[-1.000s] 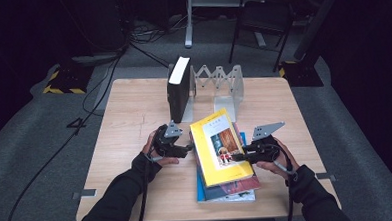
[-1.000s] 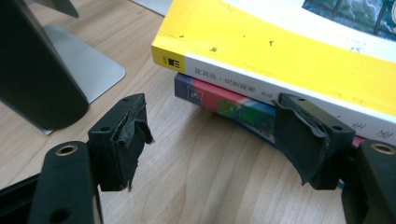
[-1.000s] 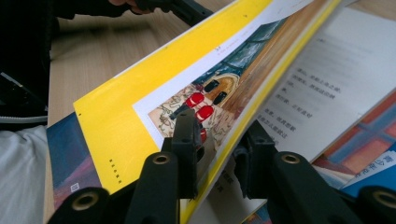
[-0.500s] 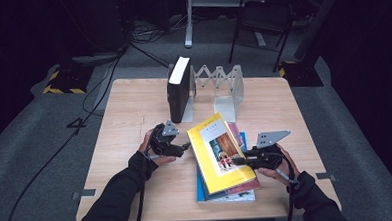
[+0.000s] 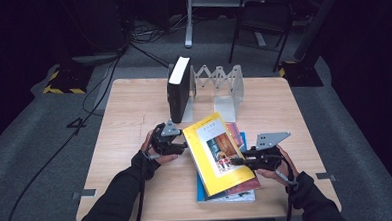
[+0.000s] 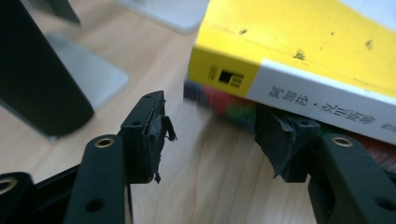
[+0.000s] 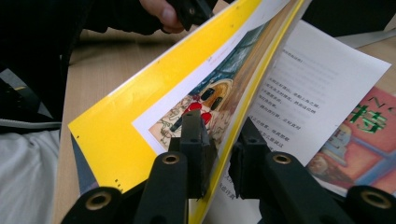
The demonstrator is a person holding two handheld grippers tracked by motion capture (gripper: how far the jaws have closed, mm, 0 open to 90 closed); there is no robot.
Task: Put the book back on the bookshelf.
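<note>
You are working at the near half of the wooden table [image 5: 129, 118], with the yellow book [image 5: 217, 152] lying tilted on top of a small stack of books [image 5: 227, 191] just at six o'clock from the table's middle. Your right gripper [image 5: 235, 161] is coming in from three o'clock and pinching the book's free edge: in the right gripper view its jaws are standing narrow, clamping the yellow cover [image 7: 140, 121] between the pads, while a white text page [image 7: 317, 93] is fanning out beside them and a red book cover [image 7: 369, 135] is lying underneath.

Your left gripper [image 5: 185, 147] is sitting at nine o'clock of the book, right at its spine. Its jaws have just been closing and are now standing about half open; in the left gripper view one pad [image 6: 280, 140] is tucking under the book's white and yellow spine [image 6: 299, 79], and the other pad [image 6: 152, 126] is hanging free over bare wood, so nothing is being squeezed.

At twelve o'clock, a black book [image 5: 179, 88] is standing upright against the grey folding book rack [image 5: 223, 87].
</note>
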